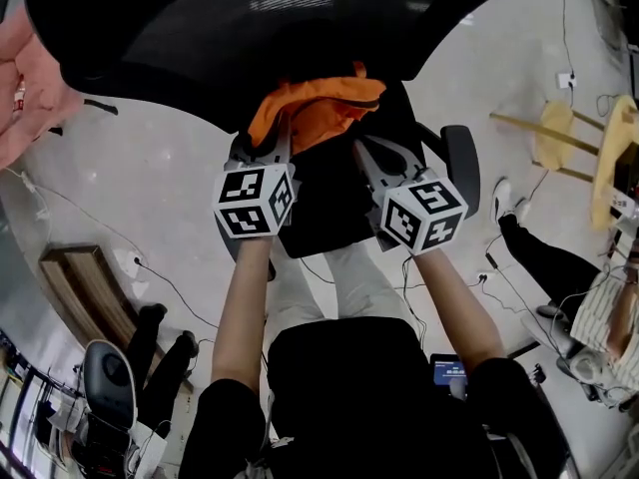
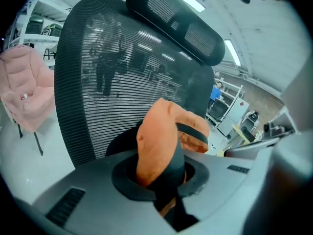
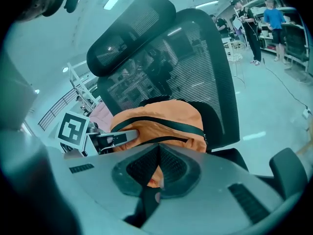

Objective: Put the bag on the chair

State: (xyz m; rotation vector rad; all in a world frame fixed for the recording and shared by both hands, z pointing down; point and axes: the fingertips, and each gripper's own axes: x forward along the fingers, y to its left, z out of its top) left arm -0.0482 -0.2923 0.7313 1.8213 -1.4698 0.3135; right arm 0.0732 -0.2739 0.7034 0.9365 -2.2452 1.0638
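Bag [image 2: 159, 141] in left gripper [image 2: 164, 187] (chair [image 2: 98, 82] behind)

Bag [image 1: 318, 108]: stood in front of the backrest of the chair [image 1: 180, 38], over its seat. Left gripper [image 1: 272, 136]: at the bag's left side, jaws closed on its fabric. Right gripper [image 1: 364, 150]: at the bag's right side, jaws closed on a strap. Padded garment [image 1: 28, 78]: left of the chair. Stool [image 1: 559, 138]: to the right, well apart.
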